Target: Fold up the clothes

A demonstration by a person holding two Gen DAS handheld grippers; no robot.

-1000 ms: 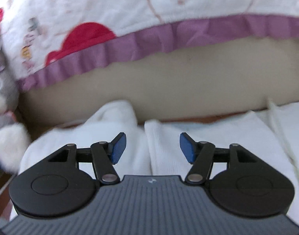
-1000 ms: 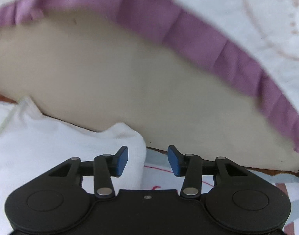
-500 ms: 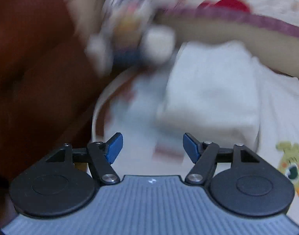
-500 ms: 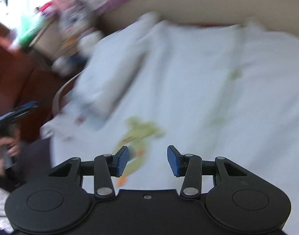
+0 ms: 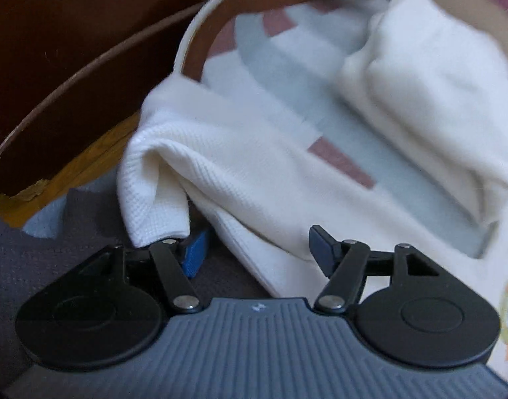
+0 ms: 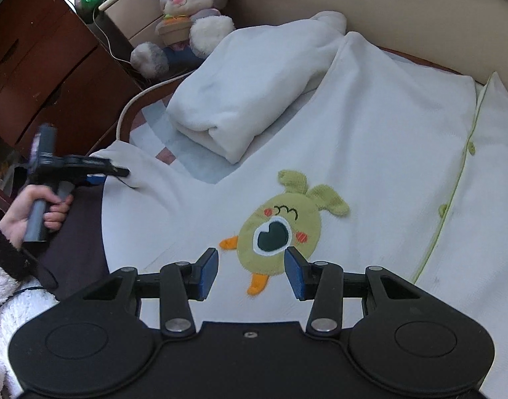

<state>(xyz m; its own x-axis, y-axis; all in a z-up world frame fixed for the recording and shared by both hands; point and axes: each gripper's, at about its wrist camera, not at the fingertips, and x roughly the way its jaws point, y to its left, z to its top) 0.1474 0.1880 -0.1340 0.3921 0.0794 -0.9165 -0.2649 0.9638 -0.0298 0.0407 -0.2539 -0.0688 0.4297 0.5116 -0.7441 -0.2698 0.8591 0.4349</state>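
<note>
A white knitted garment (image 6: 370, 153) with a green chick patch (image 6: 280, 229) and a green-buttoned front lies spread on the bed. Its left sleeve (image 6: 240, 99) is folded over near the top. My right gripper (image 6: 250, 274) is open and empty, hovering just above the patch. My left gripper (image 5: 255, 254) is open at the garment's lower left corner (image 5: 167, 179), with the cloth edge between the jaws; it also shows in the right wrist view (image 6: 101, 173), held in a hand.
A grey plush rabbit (image 6: 190, 10) sits at the bed's far left. A dark wooden cabinet (image 6: 44, 66) stands left of the bed, with a white cable (image 6: 137, 99) along it. A beige headboard (image 6: 403, 26) runs behind the garment.
Both grippers pulled back from the headboard end. The left swung down to the garment's lower left corner. The right now hovers over the chick patch.
</note>
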